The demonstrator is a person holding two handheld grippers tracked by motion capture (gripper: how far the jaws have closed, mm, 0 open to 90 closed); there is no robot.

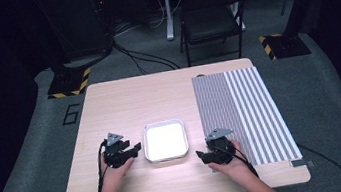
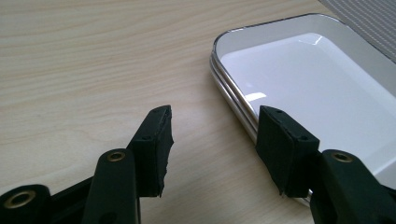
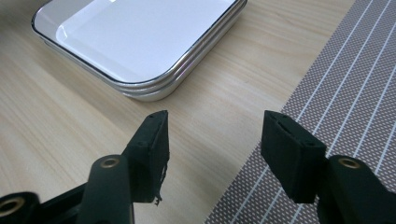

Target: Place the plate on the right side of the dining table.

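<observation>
Dark floor and a folding chair (image 1: pixel 210 17) fill the top of the high view, and lower down your pale wooden table (image 1: pixel 124 102) carries a striped mat (image 1: pixel 241 111) along its right side. Just below the centre of that frame sits the white tray (image 1: pixel 166 141), a shallow metal-rimmed dish; from the gripper views it looks like a few trays nested together, though you cannot be sure of the count.

Your left gripper (image 1: pixel 135 148) rests to the left of the tray, its fingers (image 2: pixel 154 144) partly spread with nothing between them; in its own view the right finger stands at the tray's near rim (image 2: pixel 233 112), and whether it touches is hard to tell. Your right gripper (image 1: pixel 202 157) sits at the lower right of the tray, fingers (image 3: pixel 152 149) likewise half open and empty, one over bare wood, the other over the mat's edge (image 3: pixel 327 107).

You appear to be at the approach step, flanking the tray before any grasp. Next you would need to slide each gripper inward so one finger goes over the rim and one under or outside it, then close evenly on both sides
</observation>
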